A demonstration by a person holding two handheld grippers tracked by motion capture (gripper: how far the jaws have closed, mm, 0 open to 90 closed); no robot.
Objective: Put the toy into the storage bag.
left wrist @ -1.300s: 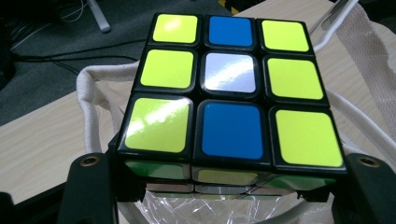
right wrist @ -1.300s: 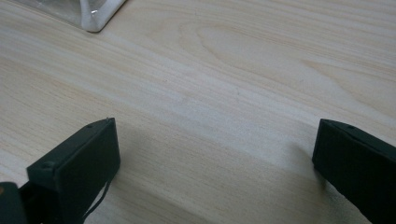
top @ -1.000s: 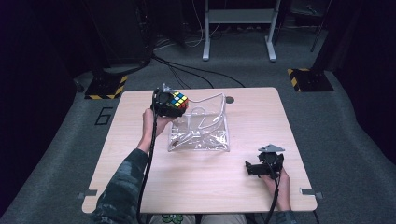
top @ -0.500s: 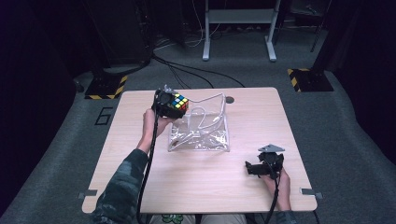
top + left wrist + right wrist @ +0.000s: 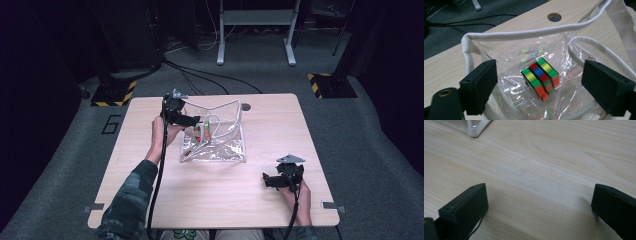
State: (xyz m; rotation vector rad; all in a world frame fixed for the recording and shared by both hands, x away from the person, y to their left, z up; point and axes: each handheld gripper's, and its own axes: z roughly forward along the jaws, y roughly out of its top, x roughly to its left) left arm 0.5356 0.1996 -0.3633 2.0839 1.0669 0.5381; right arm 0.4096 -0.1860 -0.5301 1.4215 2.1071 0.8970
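A clear plastic bag point(image 5: 220, 147) with white cord handles stands open on the wooden table point(image 5: 210, 195). Inside it a colourful puzzle cube point(image 5: 202, 132) drops, tilted and blurred in the left gripper view point(image 5: 540, 78). My left gripper point(image 5: 193, 121) hovers at the bag's left rim point(image 5: 524, 34); its jaws have just been opening and stand wide, with nothing pressed between the pads point(image 5: 482, 82). My right gripper point(image 5: 268, 181) rests low over bare table at the front right, open and empty point(image 5: 539, 205).
A round hole point(image 5: 245, 106) pierces the table behind the bag. One bag corner point(image 5: 475, 127) sits far ahead of the right jaws. Cables point(image 5: 200, 75), a metal stand point(image 5: 255, 30) and hazard-striped feet point(image 5: 112, 95) lie on the floor beyond the table.
The left jaws have opened and the puzzle cube, held above the bag's left rim before, has dropped out of them into the bag. Both hands stayed in place.
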